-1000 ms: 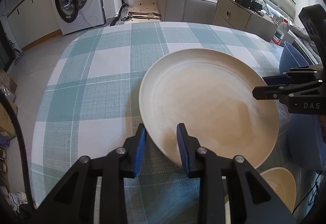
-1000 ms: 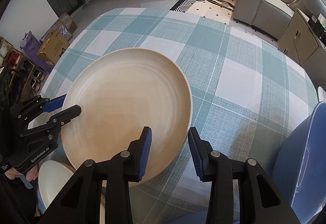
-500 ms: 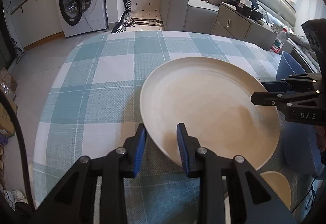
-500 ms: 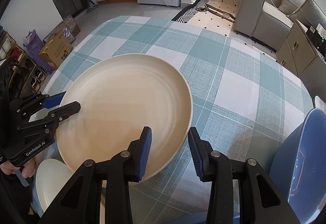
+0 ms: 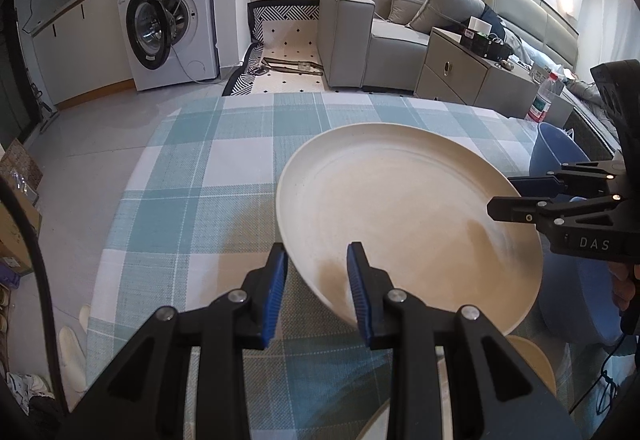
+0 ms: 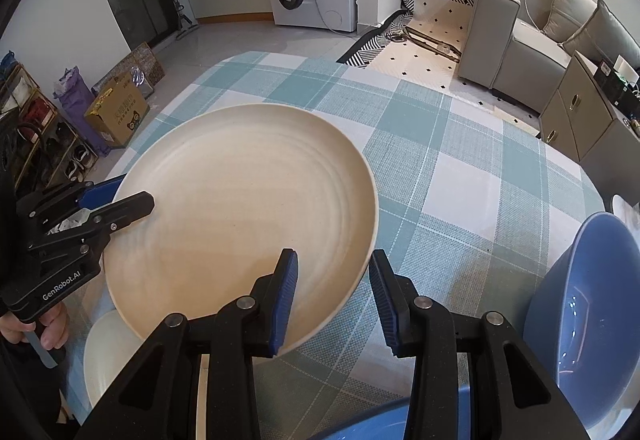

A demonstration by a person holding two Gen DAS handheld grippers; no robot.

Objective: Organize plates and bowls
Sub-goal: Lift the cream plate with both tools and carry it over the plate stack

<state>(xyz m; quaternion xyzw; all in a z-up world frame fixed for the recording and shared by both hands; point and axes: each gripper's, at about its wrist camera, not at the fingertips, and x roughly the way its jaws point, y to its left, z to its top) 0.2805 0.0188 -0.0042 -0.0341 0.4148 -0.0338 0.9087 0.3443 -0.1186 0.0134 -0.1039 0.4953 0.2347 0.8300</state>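
A large cream plate is held in the air over the checked tablecloth; it also shows in the right wrist view. My left gripper is shut on the plate's near rim, one finger above and one below. My right gripper is shut on the opposite rim the same way. Each gripper shows in the other's view, the right one at the plate's right edge, the left one at its left edge. A smaller cream plate lies below the big one.
A blue bowl stands at the right on the table, with more blue dishes under it. A washing machine, sofa and cabinet stand beyond the table. Boxes and shoes sit on the floor at left.
Both grippers have lifted the big plate higher off the table, still gripping it by its rims. More of the room shows beyond the table.
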